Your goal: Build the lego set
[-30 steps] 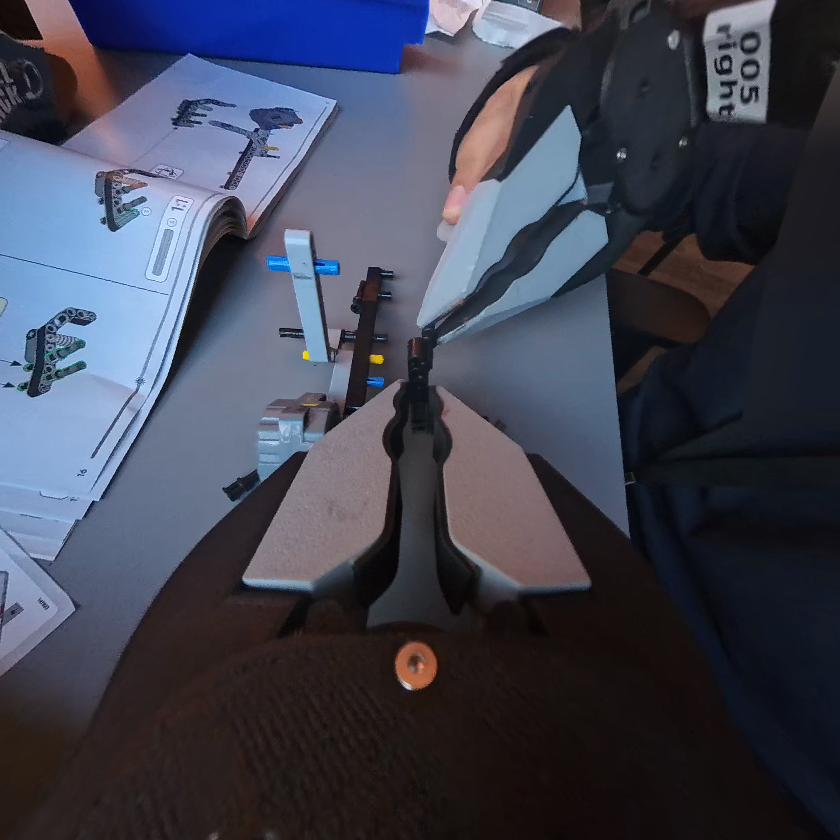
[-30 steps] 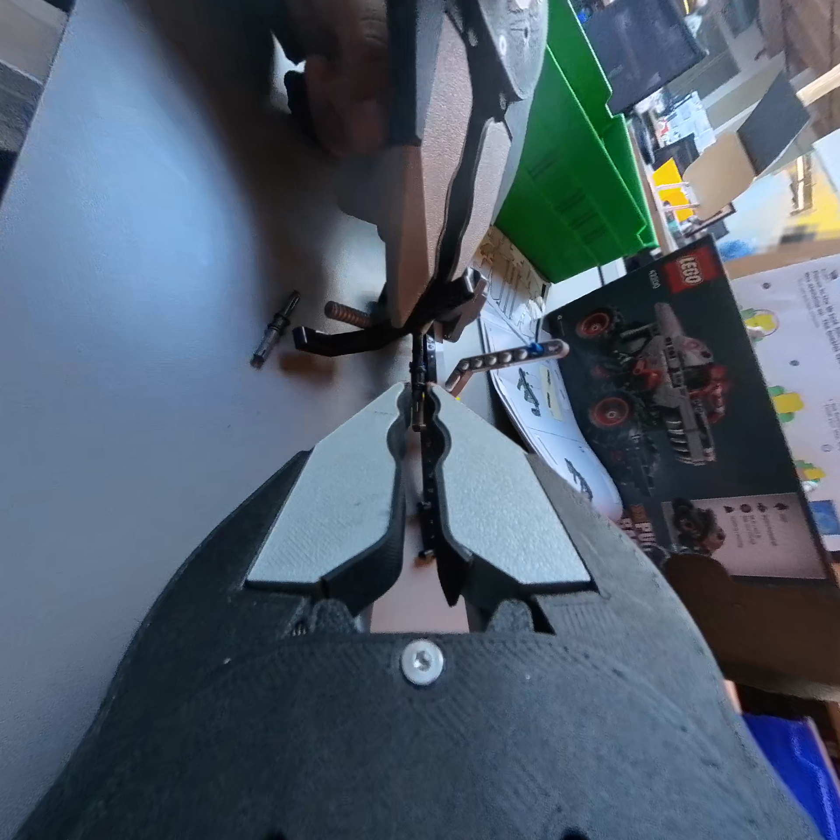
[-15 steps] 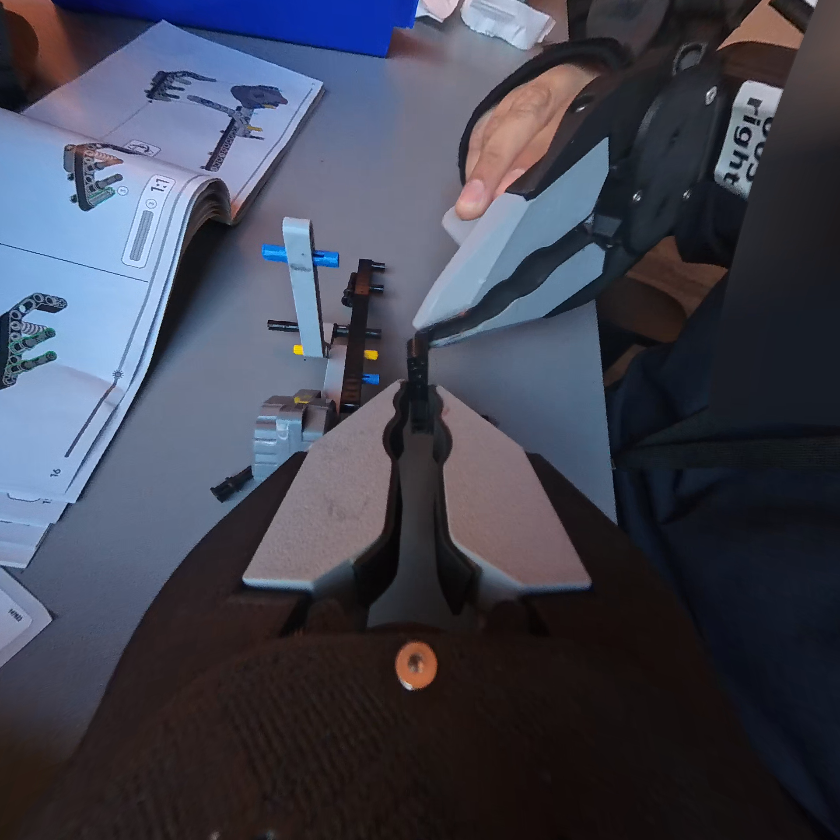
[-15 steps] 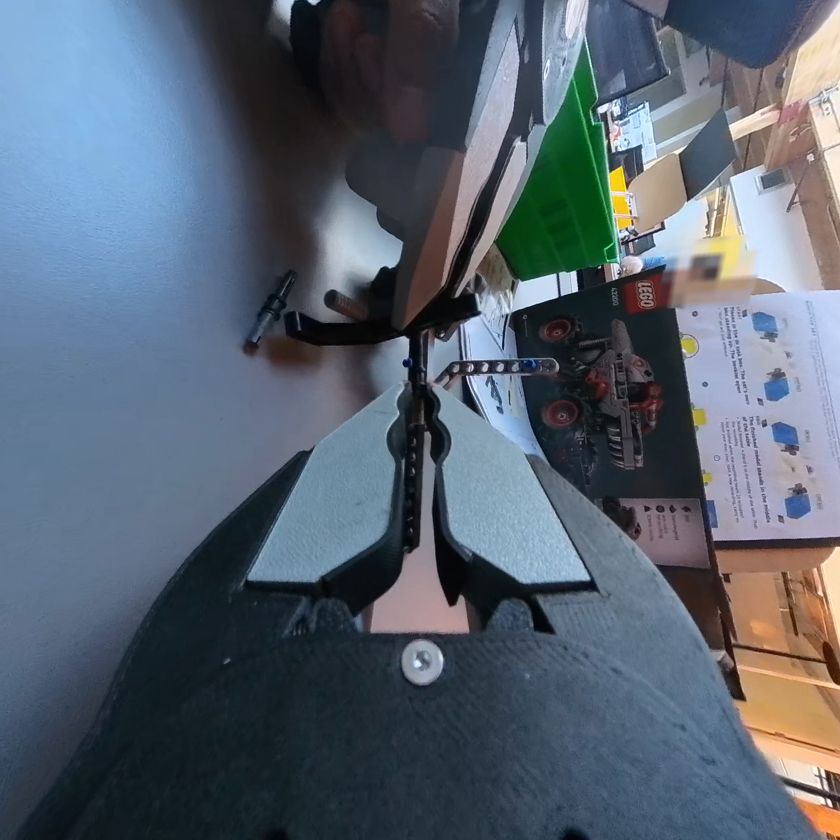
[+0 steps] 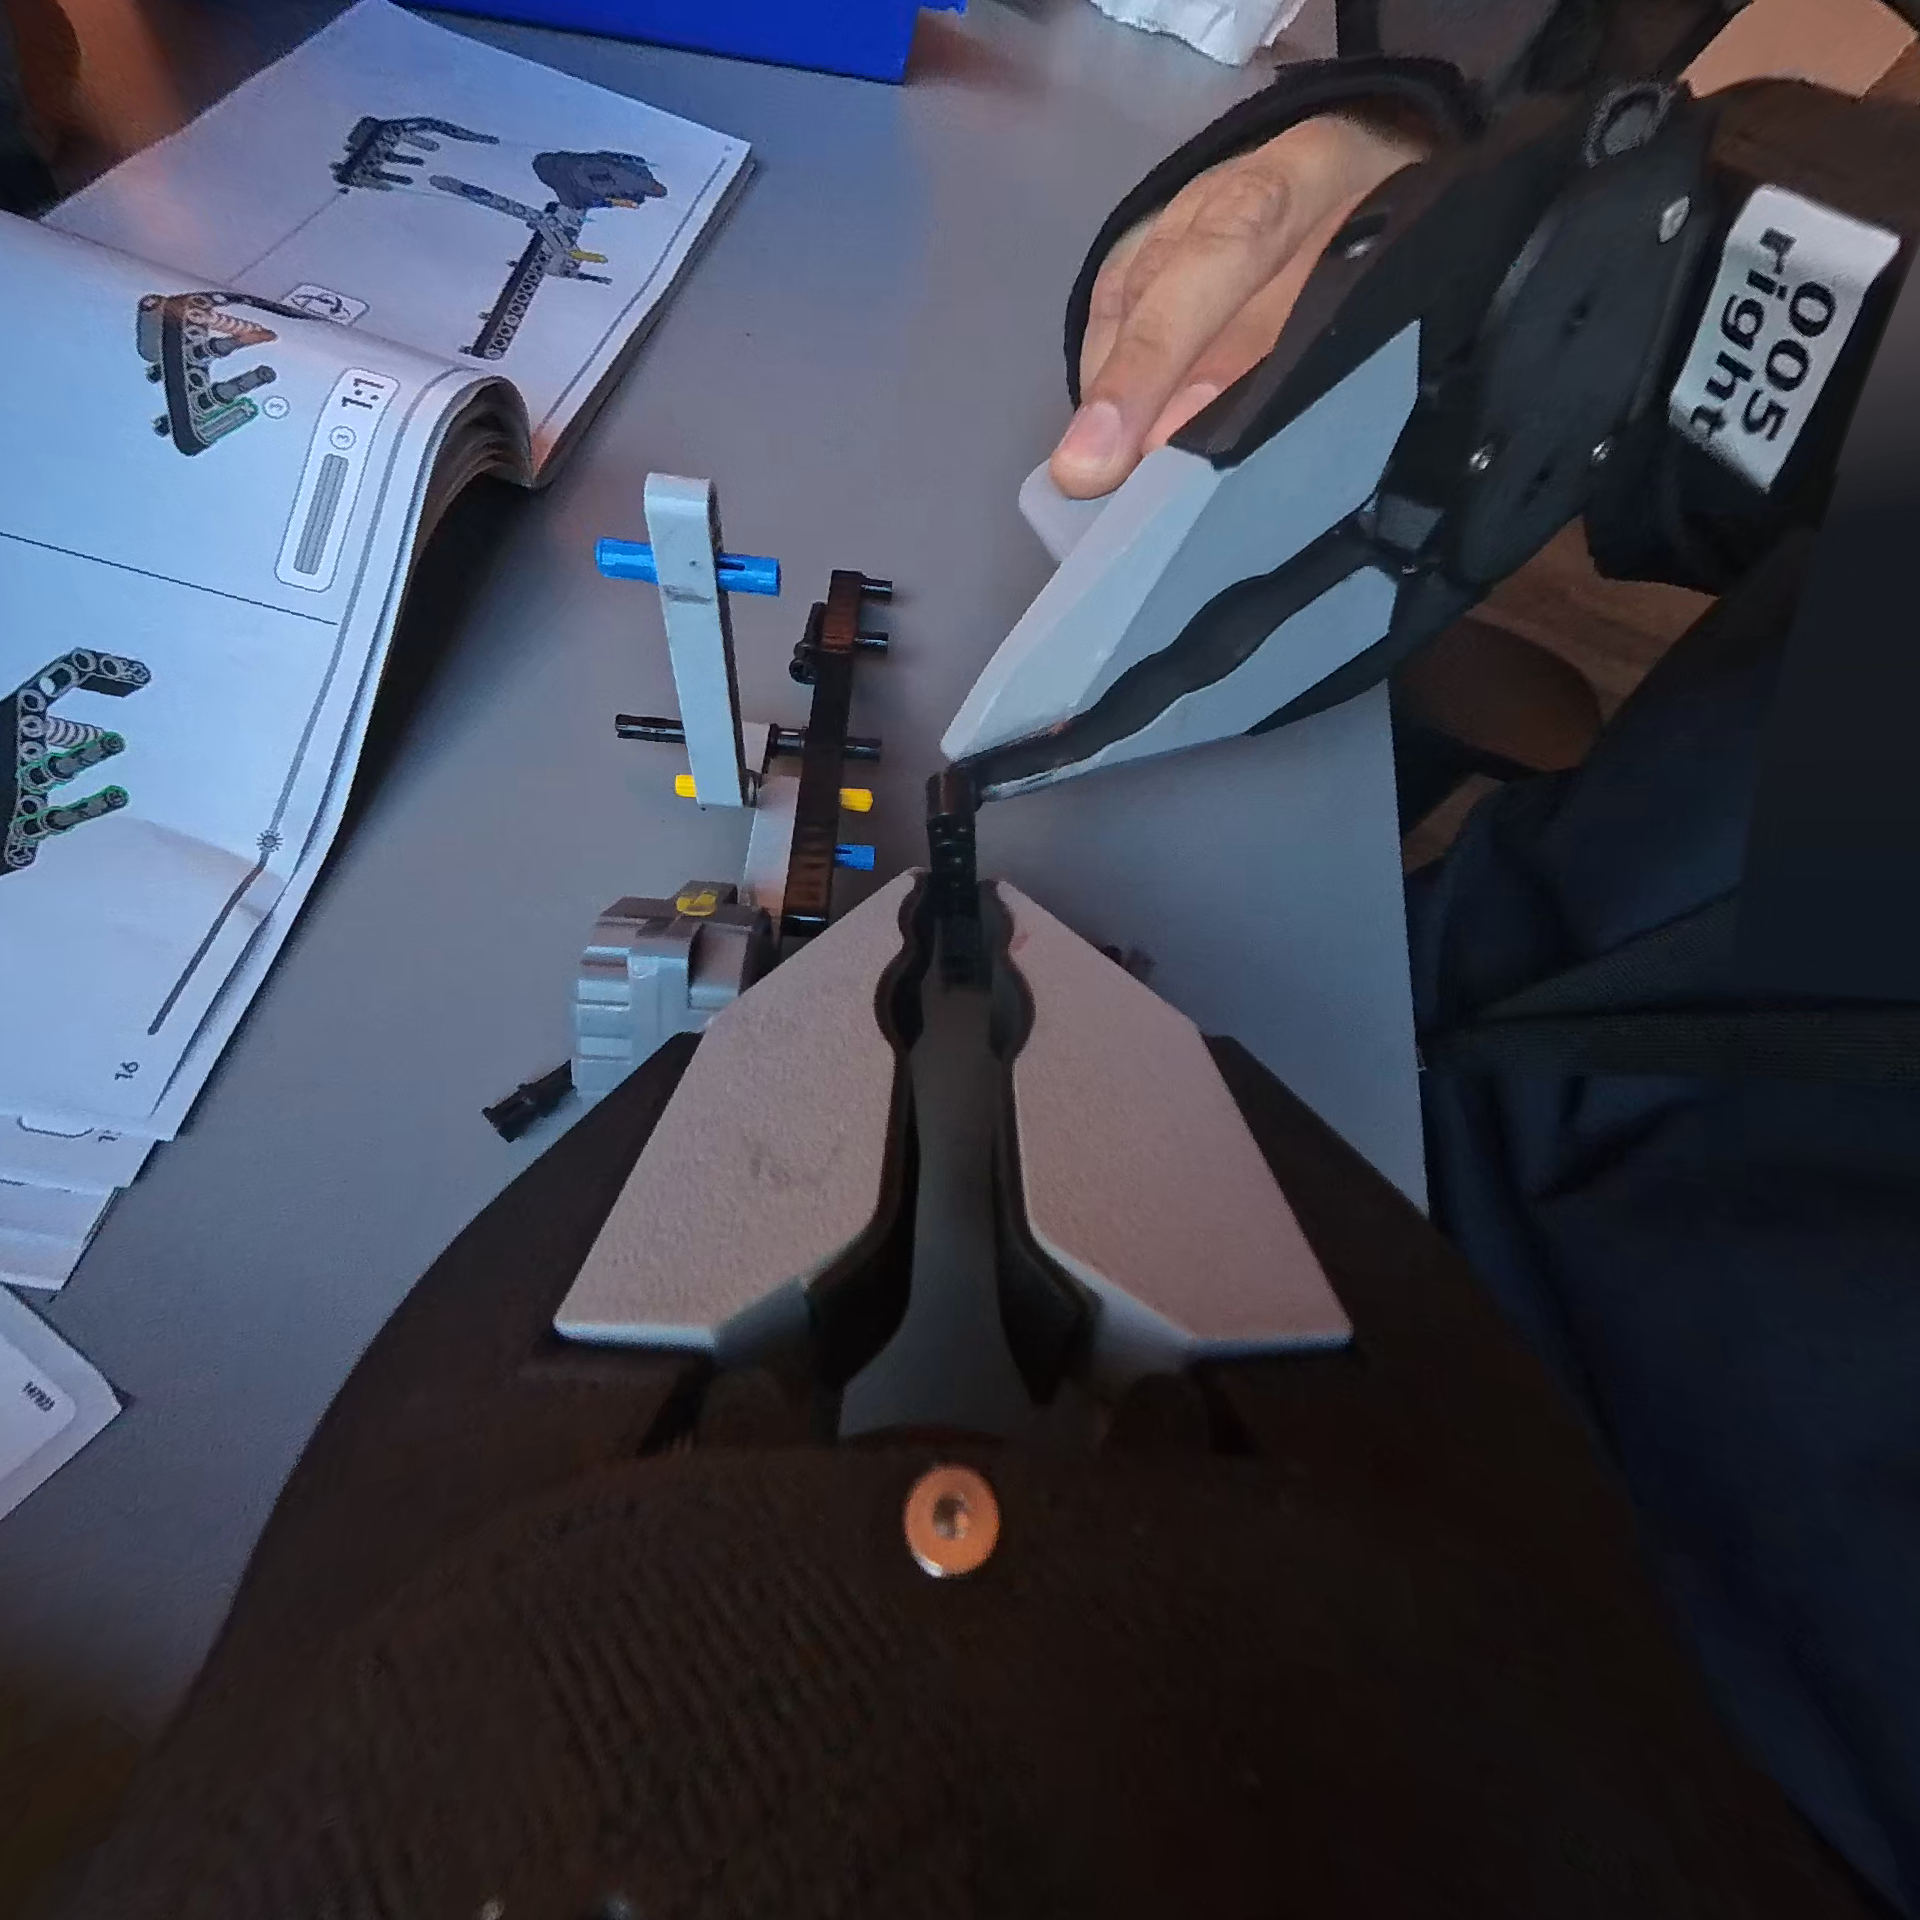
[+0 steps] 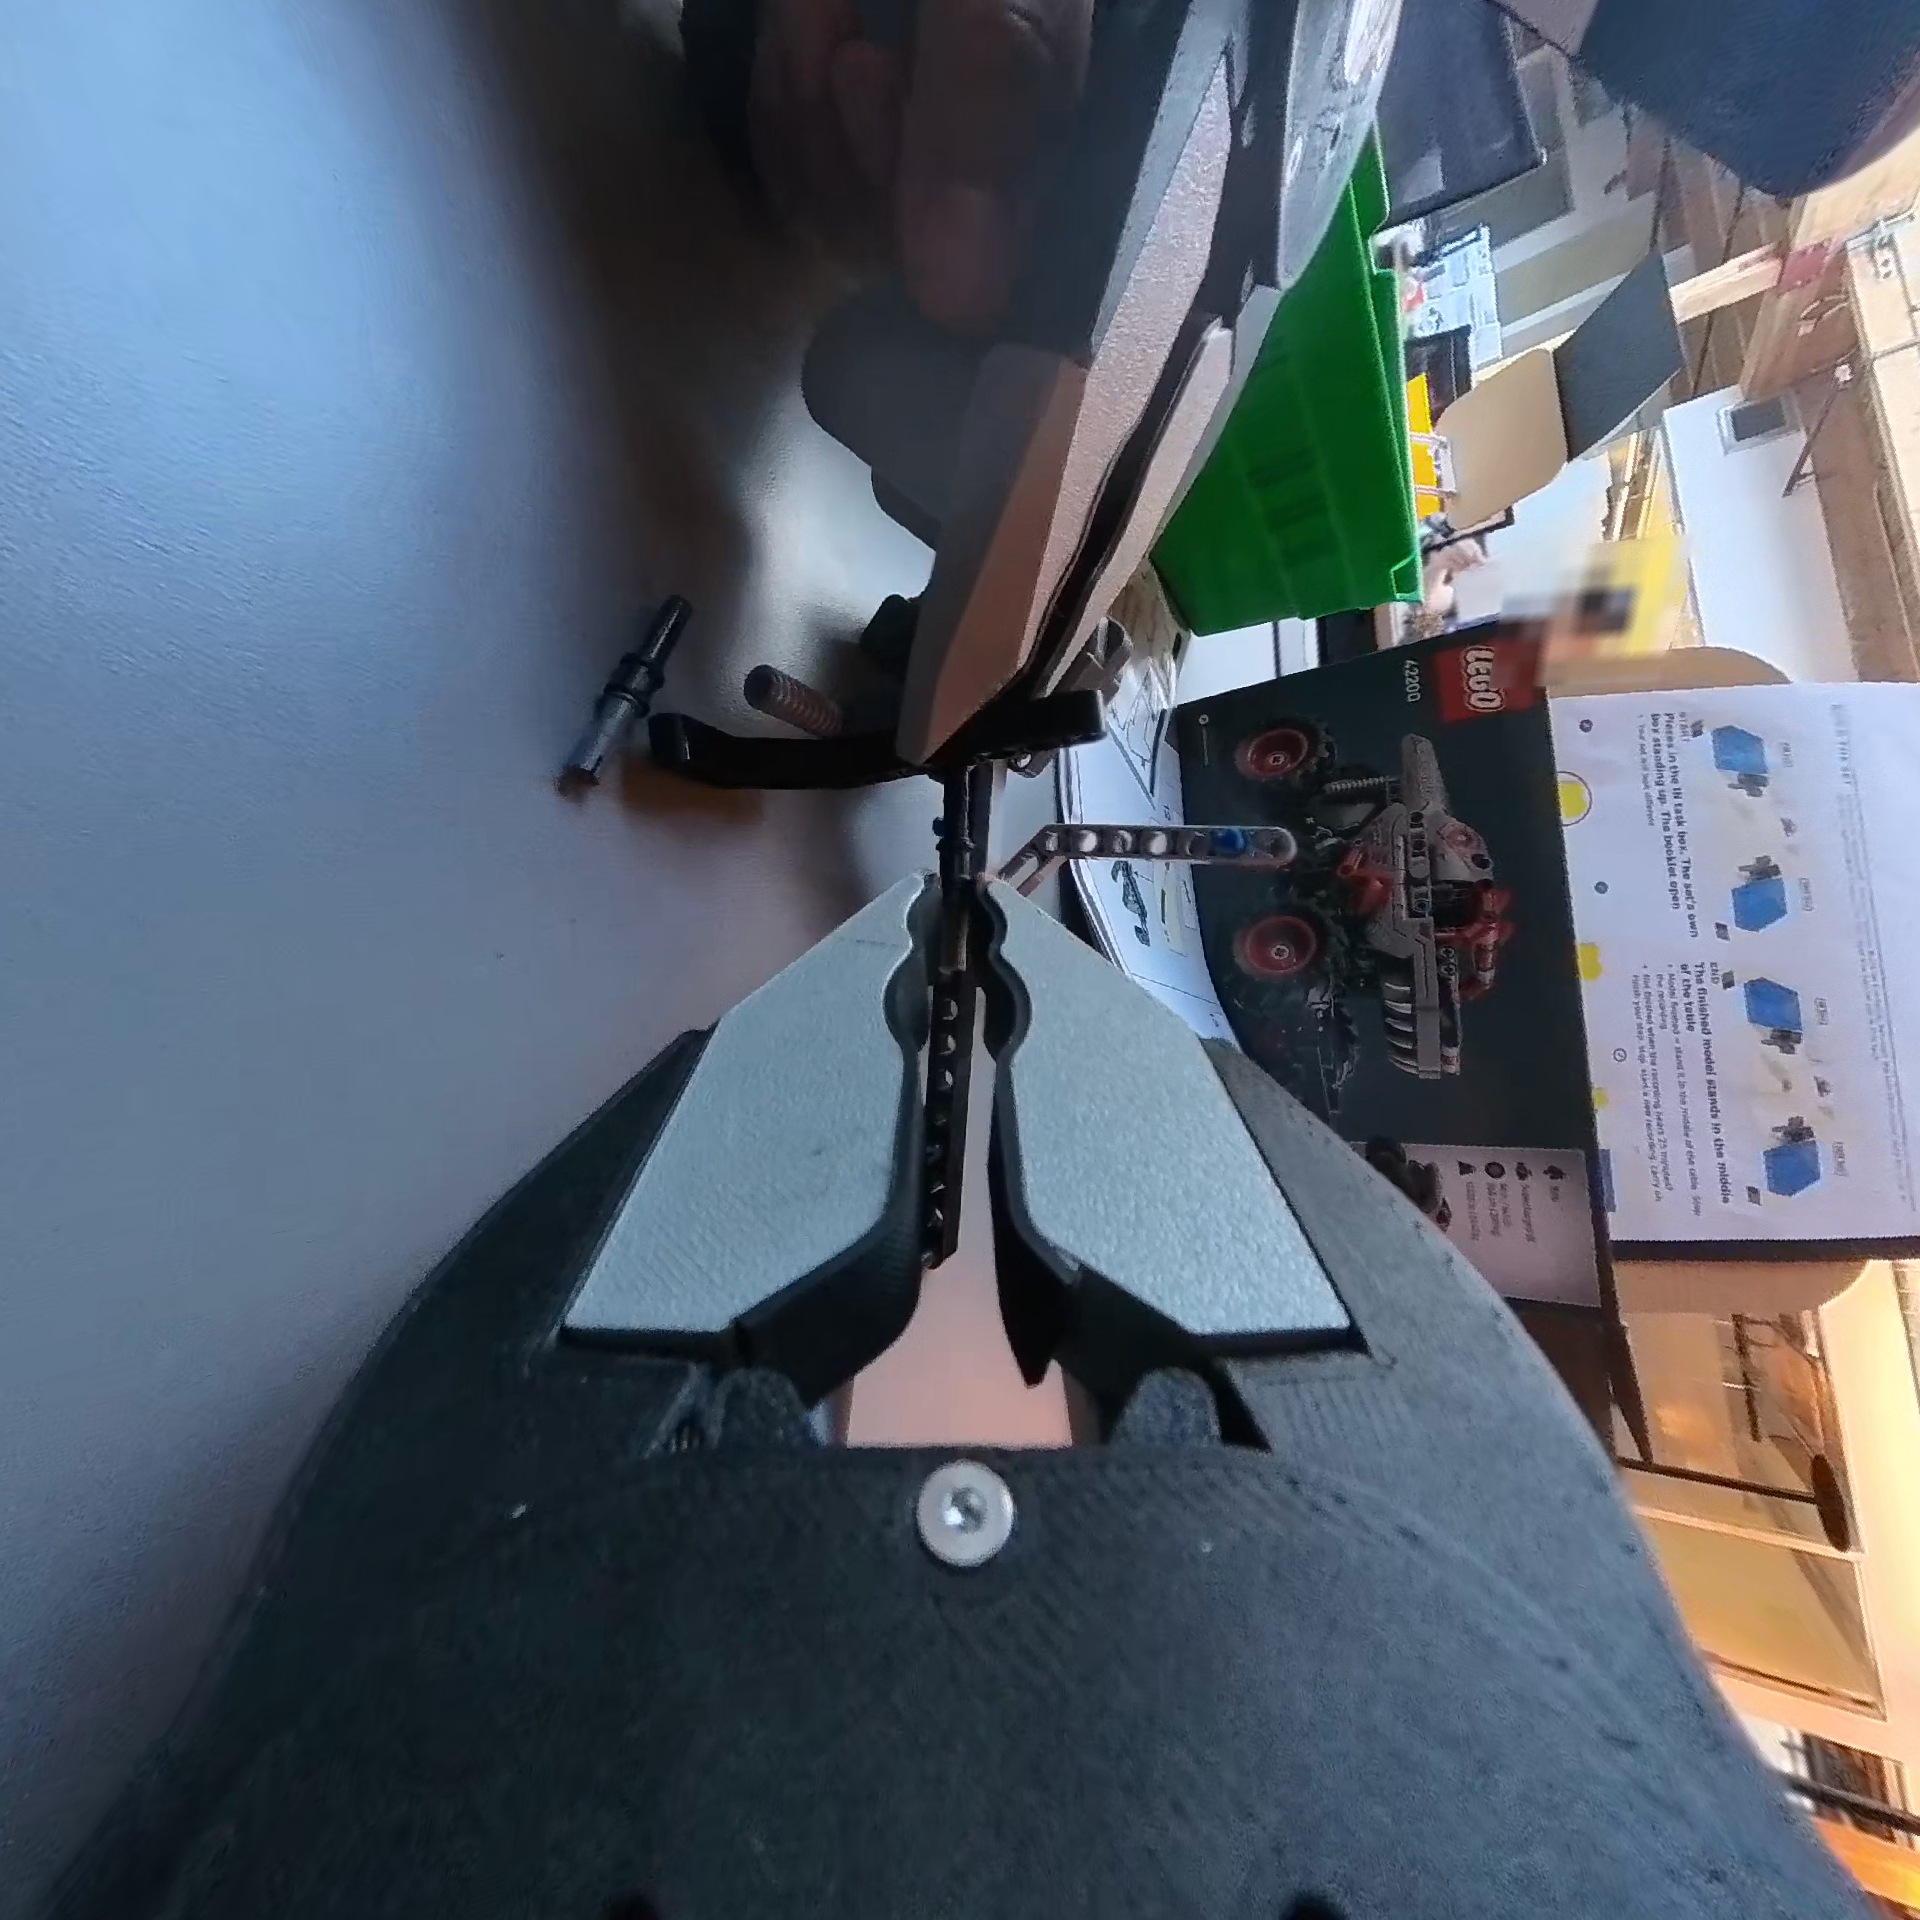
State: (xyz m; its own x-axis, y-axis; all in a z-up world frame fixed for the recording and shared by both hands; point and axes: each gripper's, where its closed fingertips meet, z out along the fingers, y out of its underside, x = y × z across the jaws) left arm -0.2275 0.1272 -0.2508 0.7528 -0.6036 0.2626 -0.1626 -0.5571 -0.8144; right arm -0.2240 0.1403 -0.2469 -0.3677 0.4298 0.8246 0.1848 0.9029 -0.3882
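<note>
Our left gripper point(image 5: 953, 894) pinches a short black plastic pin point(image 5: 951, 831); its rear end is hidden between the fingers. Our right gripper point(image 6: 961, 894) clamps a long black holed beam point(image 6: 948, 1081), its far end lost behind the left gripper.

A grey table point(image 5: 914, 312) carries a blue bin point(image 5: 727, 26) at its far edge, with crumpled white paper point(image 5: 1195, 21) near it. In the right wrist view, green bins point(image 6: 1299, 488) stand beside a printed white sheet point(image 6: 1714, 966), with a chair point(image 6: 1527, 416) behind.
</note>
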